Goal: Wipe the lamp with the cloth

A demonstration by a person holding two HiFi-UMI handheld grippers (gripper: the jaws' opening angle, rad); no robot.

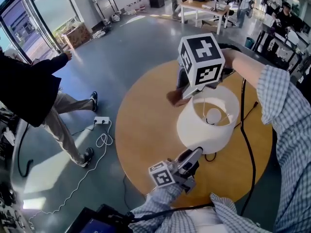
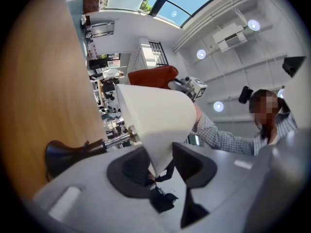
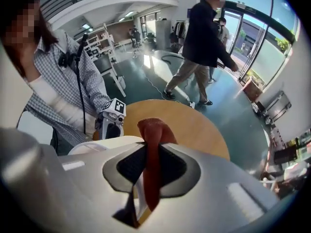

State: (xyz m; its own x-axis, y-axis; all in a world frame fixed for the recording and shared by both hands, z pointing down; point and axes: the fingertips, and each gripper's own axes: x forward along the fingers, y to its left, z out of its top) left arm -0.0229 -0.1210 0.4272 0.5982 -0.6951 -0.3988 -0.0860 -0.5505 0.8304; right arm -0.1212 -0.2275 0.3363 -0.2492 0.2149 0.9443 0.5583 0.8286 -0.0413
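Head view: a person at a round wooden surface [image 1: 146,130] works on a white-shaded lamp [image 1: 204,130] with a claw in each hand.
Lamp: it stands upright near the middle of the surface, its dark base [image 2: 63,154] on the wood. The bulb [image 1: 214,115] shows through the open top of the shade [image 2: 155,115].
Left claw [image 2: 163,166]: about half closed, its pads pinch the shade's bottom rim from the person's side.
Right claw [image 3: 150,166]: nearly closed and clamped on a folded rust-red cloth [image 3: 153,135], it points steeply down at the far side of the shade.
Cloth: its free end sticks out past the jaws and sits at the shade's top rim, apparently touching it.
Background: a bystander [image 1: 39,96] in a dark top and tan trousers is on the grey floor to the left, near a white power strip [image 1: 101,120].
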